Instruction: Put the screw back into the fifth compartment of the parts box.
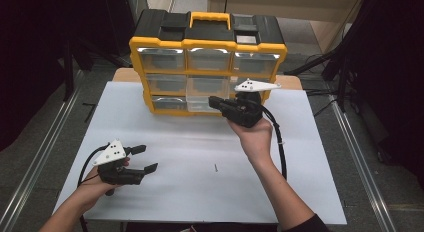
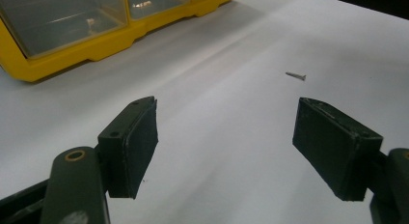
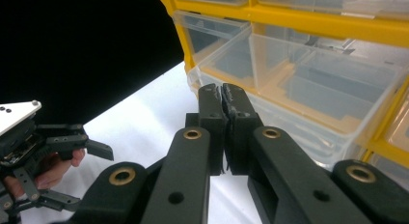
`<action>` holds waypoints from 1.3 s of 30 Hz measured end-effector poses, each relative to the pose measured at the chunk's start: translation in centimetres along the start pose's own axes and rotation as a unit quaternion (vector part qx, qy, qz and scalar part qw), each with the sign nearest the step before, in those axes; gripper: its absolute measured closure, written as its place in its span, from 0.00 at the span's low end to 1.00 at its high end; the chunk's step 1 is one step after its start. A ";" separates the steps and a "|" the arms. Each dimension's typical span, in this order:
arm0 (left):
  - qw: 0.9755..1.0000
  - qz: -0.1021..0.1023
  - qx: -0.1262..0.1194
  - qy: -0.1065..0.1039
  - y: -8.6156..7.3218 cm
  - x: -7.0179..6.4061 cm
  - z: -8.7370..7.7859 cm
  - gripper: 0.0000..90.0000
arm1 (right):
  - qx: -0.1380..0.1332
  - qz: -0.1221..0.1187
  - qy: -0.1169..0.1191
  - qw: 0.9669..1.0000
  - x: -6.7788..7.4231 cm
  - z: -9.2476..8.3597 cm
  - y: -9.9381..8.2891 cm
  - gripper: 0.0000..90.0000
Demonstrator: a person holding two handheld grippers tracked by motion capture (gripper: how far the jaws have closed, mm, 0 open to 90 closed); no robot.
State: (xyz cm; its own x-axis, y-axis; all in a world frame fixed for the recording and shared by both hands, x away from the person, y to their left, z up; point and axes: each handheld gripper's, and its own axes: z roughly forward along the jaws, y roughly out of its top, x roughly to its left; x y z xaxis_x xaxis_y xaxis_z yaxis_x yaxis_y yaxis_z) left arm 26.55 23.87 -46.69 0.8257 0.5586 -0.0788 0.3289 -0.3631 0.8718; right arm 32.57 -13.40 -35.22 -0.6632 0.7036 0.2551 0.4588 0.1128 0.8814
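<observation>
R gripper (image 3: 224, 96) pressed shut at pulled-out drawer (image 3: 308, 89); L gripper (image 2: 224, 147) spread, idle. Next: L grabs screw (image 2: 295, 76), I reckon.

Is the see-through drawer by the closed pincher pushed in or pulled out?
Pulled out. In the right gripper view the clear drawer sticks forward past the yellow frame, and the shut right gripper sits at its front.

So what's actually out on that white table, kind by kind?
Yellow-and-black drawer cabinet: 1
Screw: 1
Hand-held grippers: 2, left gripper and right gripper
Total: 4
</observation>
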 end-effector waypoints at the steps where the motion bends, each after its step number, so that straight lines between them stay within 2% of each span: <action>1: 1.000 -0.001 0.000 0.000 0.0 0.0 0.0 0.27 | -0.001 -0.001 -0.001 1.000 0.0 0.0 0.2 0.99; 12: 1.000 -0.002 -0.001 -0.001 0.0 0.1 0.0 0.27 | 0.000 -0.003 -0.015 1.000 -0.5 0.9 1.9 0.99; 19: 1.000 -0.001 0.001 -0.001 0.0 0.1 0.0 0.27 | -0.007 0.008 -0.022 1.000 -1.0 1.2 2.3 0.99; 39: 1.000 -0.001 -0.002 -0.002 0.0 0.1 -0.1 0.27 | -0.011 0.009 -0.066 0.998 -1.8 3.5 3.1 0.98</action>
State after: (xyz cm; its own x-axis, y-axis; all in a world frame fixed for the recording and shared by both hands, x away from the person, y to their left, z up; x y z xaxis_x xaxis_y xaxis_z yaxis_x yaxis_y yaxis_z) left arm 26.59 23.99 -46.65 0.8272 0.5558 -0.0824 0.3284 -0.3593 0.8735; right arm 37.21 -11.85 -34.29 -0.5711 0.7915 0.2177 0.4559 0.0853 0.8860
